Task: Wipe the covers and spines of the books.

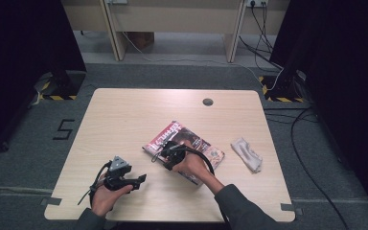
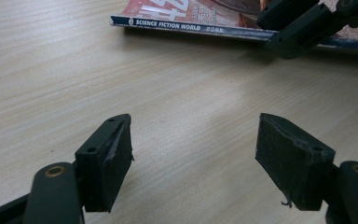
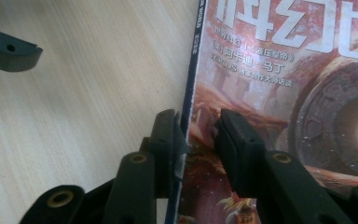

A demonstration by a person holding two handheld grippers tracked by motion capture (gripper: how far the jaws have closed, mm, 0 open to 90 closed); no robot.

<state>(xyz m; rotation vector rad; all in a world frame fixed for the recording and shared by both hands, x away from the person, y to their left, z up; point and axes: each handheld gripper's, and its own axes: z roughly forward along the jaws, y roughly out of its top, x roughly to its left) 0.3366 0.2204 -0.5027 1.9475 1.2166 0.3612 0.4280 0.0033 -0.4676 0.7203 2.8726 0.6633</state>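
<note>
Waiting near the desk's [image 1: 124, 115] front-left corner, the left hand-held gripper [image 1: 141, 179] gapes empty, while the right hand-held gripper [image 3: 200, 135] straddles the magazine's [image 1: 206, 146] spine mid-desk, jaws barely parted, likely to lift it.

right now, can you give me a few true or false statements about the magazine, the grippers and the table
1. The magazine lies flat on the table. True.
2. The left gripper is clamped on the magazine. False: its jaws stand wide apart over bare wood, short of the magazine's spine.
3. The right gripper is at the magazine's spine edge, one jaw on the table side and one over the cover. True.
4. A crumpled white cloth lies on top of the magazine. False: it lies on the table, apart from the magazine, toward the right edge.
5. The magazine stands upright on its spine. False: it lies cover up.
</note>
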